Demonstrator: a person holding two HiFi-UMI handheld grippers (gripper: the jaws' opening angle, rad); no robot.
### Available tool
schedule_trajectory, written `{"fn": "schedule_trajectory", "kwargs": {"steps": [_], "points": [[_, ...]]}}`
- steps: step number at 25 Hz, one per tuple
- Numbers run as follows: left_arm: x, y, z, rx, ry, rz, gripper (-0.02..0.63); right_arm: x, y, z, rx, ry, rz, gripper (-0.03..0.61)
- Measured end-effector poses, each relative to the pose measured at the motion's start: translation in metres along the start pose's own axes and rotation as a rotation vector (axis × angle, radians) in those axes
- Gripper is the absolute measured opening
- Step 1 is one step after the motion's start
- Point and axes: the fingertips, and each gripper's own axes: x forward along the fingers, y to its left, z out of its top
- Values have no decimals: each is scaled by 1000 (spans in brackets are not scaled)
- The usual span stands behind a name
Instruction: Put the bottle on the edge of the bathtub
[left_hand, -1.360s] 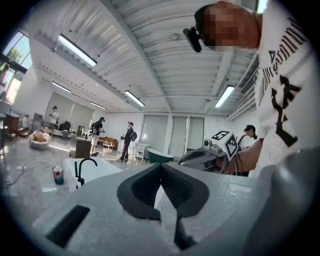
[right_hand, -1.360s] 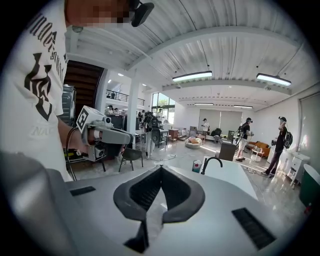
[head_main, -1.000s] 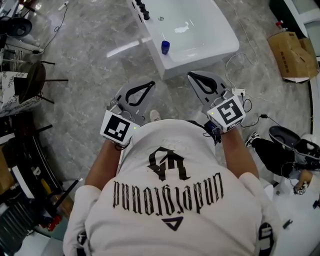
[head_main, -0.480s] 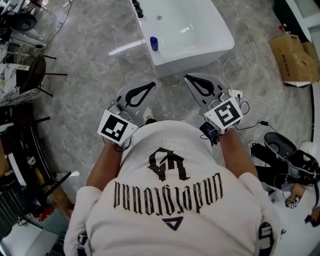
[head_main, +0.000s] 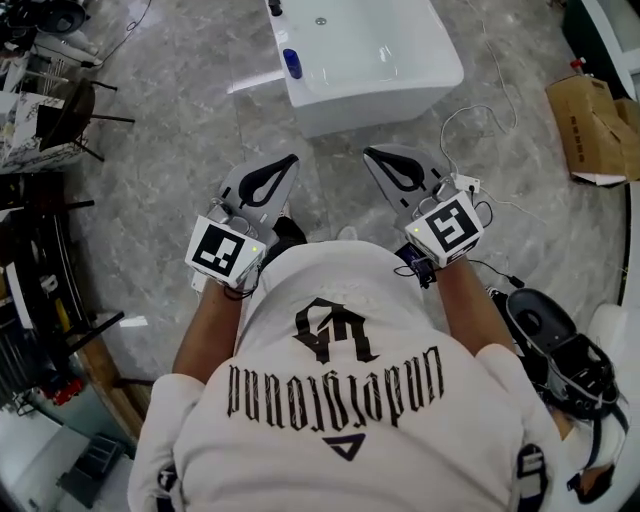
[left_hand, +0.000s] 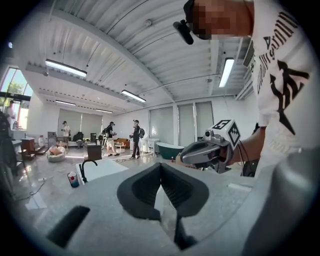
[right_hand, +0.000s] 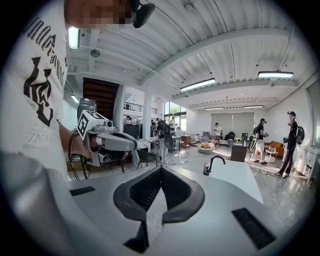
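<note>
- The bottle (head_main: 291, 63), small and blue, stands upright on the left edge of the white bathtub (head_main: 372, 102), near the black tap (head_main: 274, 8) at the far end. That edge is the surface carrying it.
- Over the last second the bathtub and bottle slide up and away in the head view. Both tools stay in much the same place in front of the person's waist.
- This suggests the person is stepping back across the grey floor (head_main: 170, 150). The bottle has not shifted on the edge.
- The left hand-held gripper (head_main: 289, 160) is closed, its dark pads meeting at the tips with nothing between them. Its own view shows the bottle far off beside the tap.
- The right hand-held gripper (head_main: 369, 153) is likewise closed and empty. It is held level with the left one and well apart from the bathtub.
- Judging from this, the placing is done: the bottle is where the task wants it and neither tool touches it.
- What remains, if anything, is only to move clear. The edge looks narrow, so a knock to the bathtub might tip the bottle, but nothing is near it now.
</note>
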Motion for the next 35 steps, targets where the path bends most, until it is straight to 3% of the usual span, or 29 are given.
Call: {"fn": "schedule_trajectory", "kwargs": {"steps": [4,11,24,35], "points": [[-25,-23,-4,-30,5,32,15,-12,29,-4,1,20,22,14],[-51,-24,-12,-35,24,67,15,-7,53,-3,-18,15,73,14],[-135,-10,-17,-40,11,34,15,13,124,26,-18,-6,13,14],[-217,-2,-44,-29,-5,-10,15,32,205,20,3,-24,-53,14]]}}
